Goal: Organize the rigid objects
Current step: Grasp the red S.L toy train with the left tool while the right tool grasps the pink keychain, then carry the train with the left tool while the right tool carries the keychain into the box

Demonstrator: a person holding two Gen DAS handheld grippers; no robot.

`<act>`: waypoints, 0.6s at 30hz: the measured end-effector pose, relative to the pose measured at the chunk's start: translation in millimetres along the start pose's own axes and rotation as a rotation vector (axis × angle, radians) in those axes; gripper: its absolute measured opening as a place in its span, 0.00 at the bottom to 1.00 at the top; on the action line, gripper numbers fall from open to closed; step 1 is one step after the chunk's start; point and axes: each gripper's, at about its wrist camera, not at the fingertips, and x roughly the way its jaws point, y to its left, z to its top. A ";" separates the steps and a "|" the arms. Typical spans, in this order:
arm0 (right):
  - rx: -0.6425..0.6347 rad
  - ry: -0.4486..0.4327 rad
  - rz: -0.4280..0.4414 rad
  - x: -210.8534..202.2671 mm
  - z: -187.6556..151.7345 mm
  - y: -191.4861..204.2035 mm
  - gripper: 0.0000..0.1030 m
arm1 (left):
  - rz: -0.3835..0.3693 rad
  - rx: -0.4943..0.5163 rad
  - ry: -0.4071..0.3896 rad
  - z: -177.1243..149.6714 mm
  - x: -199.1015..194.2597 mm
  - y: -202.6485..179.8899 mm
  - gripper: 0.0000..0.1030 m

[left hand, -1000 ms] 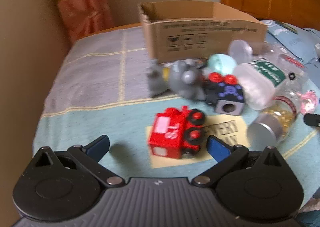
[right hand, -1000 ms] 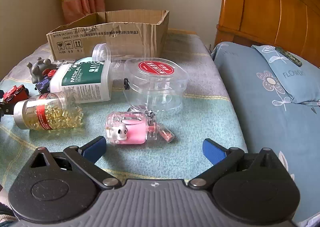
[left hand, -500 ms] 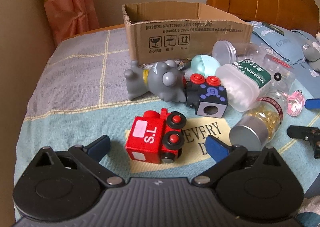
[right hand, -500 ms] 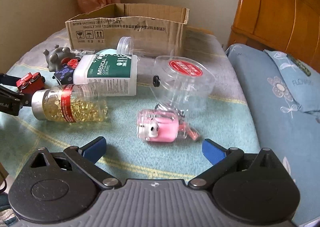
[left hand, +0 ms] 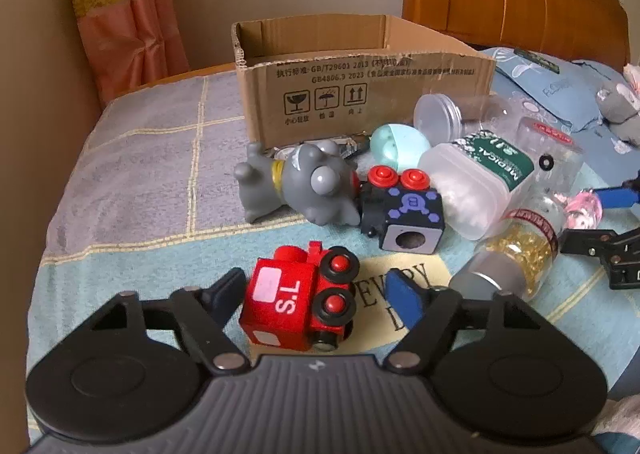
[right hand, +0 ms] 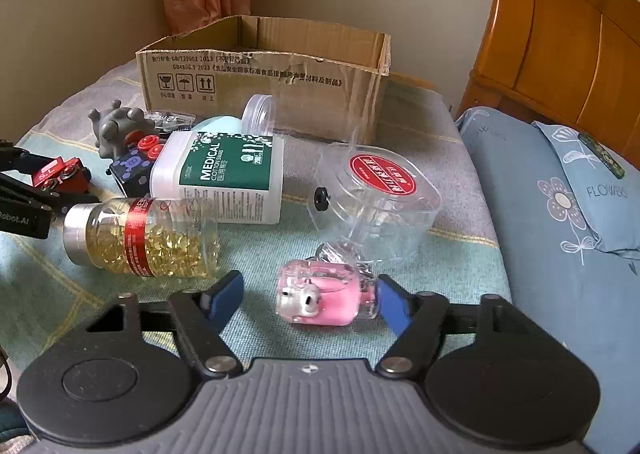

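Observation:
A red toy train point(left hand: 296, 302) marked "S.L" lies on the bedspread between the fingers of my left gripper point(left hand: 316, 292). Its jaws are closing; the left pad is at the train's side, the right pad still stands apart. In the right wrist view, a pink see-through toy case point(right hand: 320, 298) lies between the fingers of my right gripper point(right hand: 308, 296). These jaws are closing too; the right pad reaches the case's end and a gap shows on the left. An open cardboard box point(left hand: 360, 94) stands behind the pile.
A grey animal figure point(left hand: 308, 182), a black cube toy point(left hand: 404, 214), a teal egg point(left hand: 396, 144), a cotton-swab jar point(right hand: 224, 178), a capsule bottle point(right hand: 144, 238) and a clear red-lidded jar point(right hand: 380, 190) lie before the box. Blue pillows point(right hand: 560, 194) and a wooden headboard point(right hand: 560, 34) are on the right.
Both pairs of jaws have narrowed from wide open to close around their toys. The right gripper has shifted so the pink case now sits between its fingers.

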 end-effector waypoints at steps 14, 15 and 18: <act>-0.046 0.025 0.032 -1.4 1.6 -7.3 0.55 | 0.020 0.013 0.027 5.3 -3.7 -2.4 0.49; -0.054 0.029 0.039 -1.8 2.1 -8.3 0.55 | 0.021 0.018 0.032 5.8 -4.7 -2.9 0.49; -0.084 0.041 0.069 -4.6 5.8 -11.7 0.55 | 0.011 0.028 0.055 8.0 -8.2 -2.8 0.49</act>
